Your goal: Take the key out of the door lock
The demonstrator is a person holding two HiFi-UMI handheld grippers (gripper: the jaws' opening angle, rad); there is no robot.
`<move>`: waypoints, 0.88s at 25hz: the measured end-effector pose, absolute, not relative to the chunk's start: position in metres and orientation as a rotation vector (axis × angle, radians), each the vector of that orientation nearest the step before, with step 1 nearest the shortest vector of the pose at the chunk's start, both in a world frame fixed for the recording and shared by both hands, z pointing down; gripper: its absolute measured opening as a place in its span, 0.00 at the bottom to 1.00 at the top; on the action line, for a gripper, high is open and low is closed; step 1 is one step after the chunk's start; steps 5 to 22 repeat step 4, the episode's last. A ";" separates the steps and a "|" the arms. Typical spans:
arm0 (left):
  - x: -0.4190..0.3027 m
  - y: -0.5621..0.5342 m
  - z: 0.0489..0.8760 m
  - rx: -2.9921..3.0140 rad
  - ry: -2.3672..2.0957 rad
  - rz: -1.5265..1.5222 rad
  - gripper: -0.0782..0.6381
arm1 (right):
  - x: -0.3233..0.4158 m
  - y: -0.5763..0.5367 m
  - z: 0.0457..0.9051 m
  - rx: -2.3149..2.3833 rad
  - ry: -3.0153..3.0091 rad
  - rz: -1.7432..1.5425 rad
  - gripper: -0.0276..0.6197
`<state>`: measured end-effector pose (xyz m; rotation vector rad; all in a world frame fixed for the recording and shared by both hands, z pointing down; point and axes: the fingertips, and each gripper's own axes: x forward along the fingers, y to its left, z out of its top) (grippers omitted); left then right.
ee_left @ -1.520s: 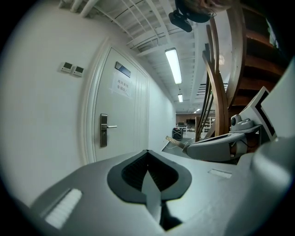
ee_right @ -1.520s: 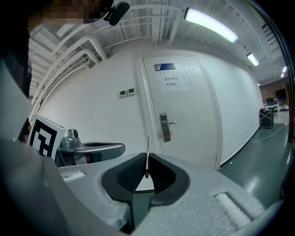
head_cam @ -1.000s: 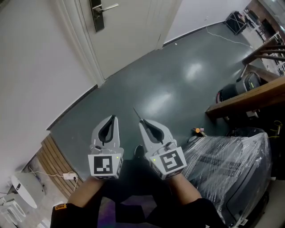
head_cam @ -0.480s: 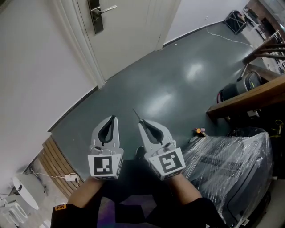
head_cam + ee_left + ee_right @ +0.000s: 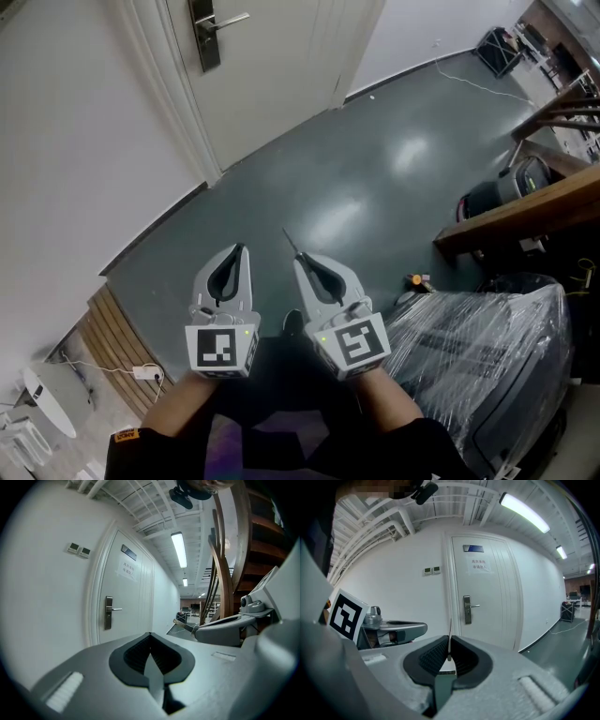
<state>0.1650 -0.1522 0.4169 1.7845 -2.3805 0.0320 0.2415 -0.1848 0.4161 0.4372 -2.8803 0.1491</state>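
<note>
Head view, both hands side by side near the lower centre of the frame. Left gripper: jaws together at the tip, nothing between them, pointing away from the person and slightly downward. Right gripper: just beside it on the right, angled a little toward the left, jaws closed on a thin key whose blade projects beyond the tip. Each gripper carries a marker cube at its near end, left and right. Two bare forearms run back from the cubes into dark sleeves. The grippers do not touch.
</note>
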 end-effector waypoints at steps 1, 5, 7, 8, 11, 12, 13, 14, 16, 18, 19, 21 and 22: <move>0.166 -0.152 0.417 1.786 -2.380 0.033 0.13 | 0.243 -0.185 0.416 0.438 -2.881 0.150 0.06; 0.171 -0.151 0.417 1.785 -2.382 0.033 0.13 | 0.247 -0.185 0.415 0.440 -2.884 0.148 0.06; 0.171 -0.151 0.417 1.785 -2.382 0.033 0.13 | 0.247 -0.185 0.415 0.440 -2.884 0.148 0.06; 0.171 -0.151 0.417 1.785 -2.382 0.033 0.13 | 0.247 -0.185 0.415 0.440 -2.884 0.148 0.06; 0.171 -0.151 0.417 1.785 -2.382 0.033 0.13 | 0.247 -0.185 0.415 0.440 -2.884 0.148 0.06; 0.171 -0.151 0.417 1.785 -2.382 0.033 0.13 | 0.247 -0.185 0.415 0.440 -2.884 0.148 0.06; 0.171 -0.151 0.417 1.785 -2.382 0.033 0.13 | 0.247 -0.185 0.415 0.440 -2.884 0.148 0.06; 0.171 -0.151 0.417 1.785 -2.382 0.033 0.13 | 0.247 -0.185 0.415 0.440 -2.884 0.148 0.06; 0.171 -0.151 0.417 1.785 -2.382 0.033 0.13 | 0.247 -0.185 0.415 0.440 -2.884 0.148 0.06; 0.171 -0.151 0.417 1.785 -2.382 0.033 0.13 | 0.247 -0.185 0.415 0.440 -2.884 0.148 0.06; 0.171 -0.151 0.417 1.785 -2.382 0.033 0.13 | 0.247 -0.185 0.415 0.440 -2.884 0.148 0.06; 0.171 -0.151 0.417 1.785 -2.382 0.033 0.13 | 0.247 -0.185 0.415 0.440 -2.884 0.148 0.06; 0.171 -0.151 0.417 1.785 -2.382 0.033 0.13 | 0.247 -0.185 0.415 0.440 -2.884 0.148 0.06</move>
